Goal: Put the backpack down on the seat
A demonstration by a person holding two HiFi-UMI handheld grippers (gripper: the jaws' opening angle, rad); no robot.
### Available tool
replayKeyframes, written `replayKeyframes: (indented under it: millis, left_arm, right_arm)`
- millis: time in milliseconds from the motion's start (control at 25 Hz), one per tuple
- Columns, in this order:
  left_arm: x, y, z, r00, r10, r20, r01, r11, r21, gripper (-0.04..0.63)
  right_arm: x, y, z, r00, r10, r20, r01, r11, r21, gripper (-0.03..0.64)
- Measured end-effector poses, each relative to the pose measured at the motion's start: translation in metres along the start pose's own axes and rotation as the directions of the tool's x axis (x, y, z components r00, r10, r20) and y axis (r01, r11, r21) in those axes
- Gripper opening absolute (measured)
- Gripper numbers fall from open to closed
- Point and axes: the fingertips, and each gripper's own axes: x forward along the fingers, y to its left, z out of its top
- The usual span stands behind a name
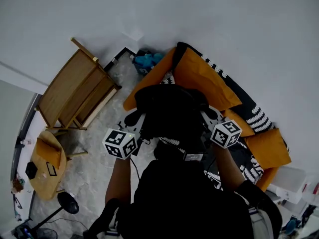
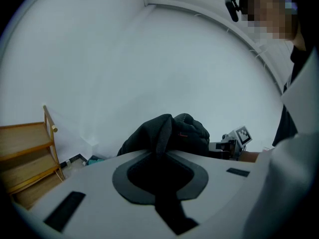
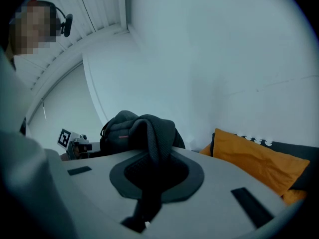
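Head view: left tongs [image 1: 142, 128] and right tongs [image 1: 205, 118] each pinch a backpack [image 1: 172, 111] strap narrowly, arms outstretched toward the sofa [image 1: 259, 116].

Walls [image 1: 224, 24] plain white, unmarked. Floor [image 1: 94, 163] grey, with a marbled stone pattern. Slatted wooden rack [image 1: 75, 91] stands near the wall at the left. Small round wooden table [image 1: 47, 176] just below the rack. Sofa [image 1: 238, 89] dark, set along the right-hand wall, carrying orange cushions [image 1: 202, 76] and a black-and-white patterned throw [image 1: 258, 116]. Teal object [image 1: 148, 59] lies in the corner between rack and sofa. Lighting even and diffuse
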Motion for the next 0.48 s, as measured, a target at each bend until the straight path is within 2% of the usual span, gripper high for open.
replayKeyframes:
  millis: [480]
  left_arm:
    - [0.078, 0.042, -0.034, 0.993, -0.022, -0.117, 0.014, 0.998, -0.069, 0.044]
  right_arm:
    - [0.051, -0.072, -0.023, 0.996, -0.042, -0.073, 0.045, 0.999, 0.031, 0.046]
